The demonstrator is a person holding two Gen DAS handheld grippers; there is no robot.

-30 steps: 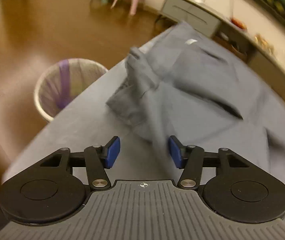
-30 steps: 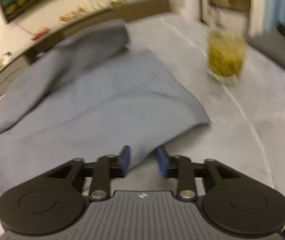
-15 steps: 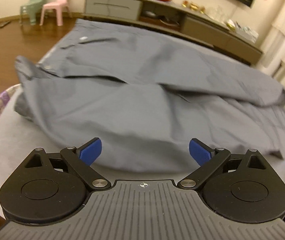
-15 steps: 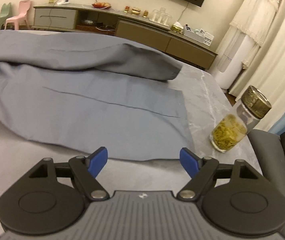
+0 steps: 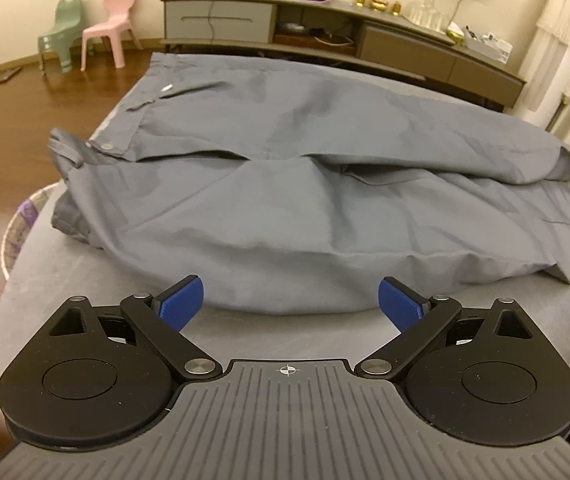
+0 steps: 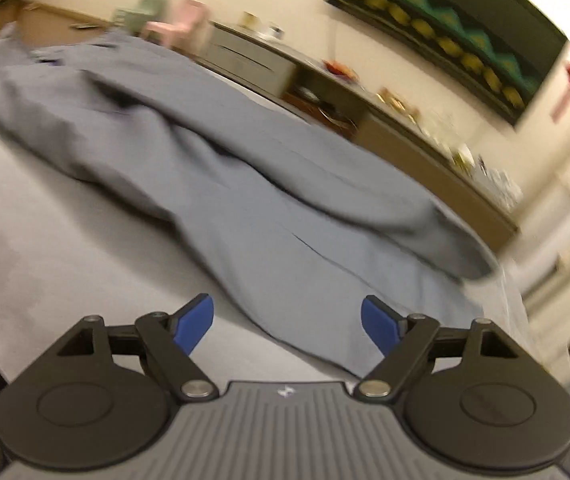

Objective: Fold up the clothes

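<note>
On the grey table (image 5: 85, 292), grey trousers (image 5: 305, 208) lie folded lengthwise.
Left wrist view: left gripper (image 5: 291, 304) spread wide, empty, fold edge at twelve o'clock. Right wrist view, blurred: right gripper (image 6: 287, 320) empty, its jaws opening, hems toward two o'clock. Cloth looks soft and light; pinch both ends at the edges.

grey-blue trousers (image 5: 305, 200) lie flat across grey tabletop (image 5: 85, 280), folded lengthwise, one leg stacked over other. waistband end at left with button and belt loop, small white tag near far edge. leg cuffs at right, upper cuff offset from lower one. fabric wrinkled, near fold edge puffed up.
</note>
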